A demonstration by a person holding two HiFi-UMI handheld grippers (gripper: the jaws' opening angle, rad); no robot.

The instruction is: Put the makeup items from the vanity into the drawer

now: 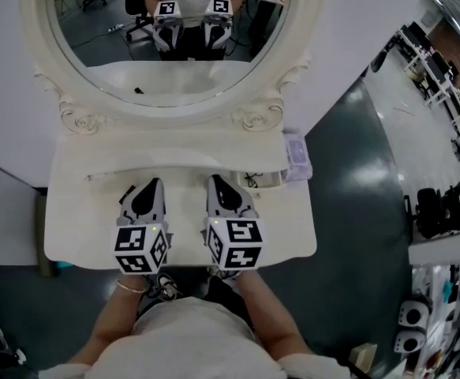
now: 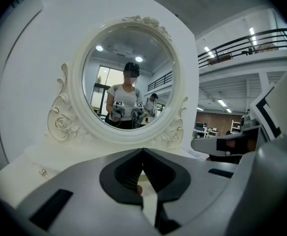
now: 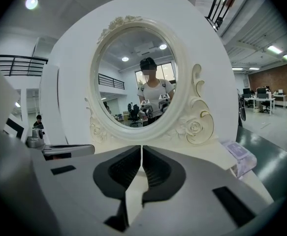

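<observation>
left gripper view misses clear box (image 1: pixel 297 158) on vanity (image 1: pixel 80 212).

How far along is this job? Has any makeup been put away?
Nothing looks done: a clear purple-lidded box sits at the right edge of the vanity. Nothing is in hand: the left gripper and right gripper hover over the top, fingers closed and empty. Left to do: stowing everything away.

The left claw (image 2: pixel 143 152) and the right claw (image 3: pixel 142 148) are showing grey shells with black ribbed pads. Their cubes (image 1: pixel 141 249) are wearing black-and-white square markers. Ahead of both, the mirror frame (image 3: pixel 195 127) is showing cream carved roses and scrolls. Beneath them the surface (image 1: pixel 80 227) is looking cream-white. Right of the right claw, a box (image 3: pixel 239 156) is looking pale lilac.
</observation>
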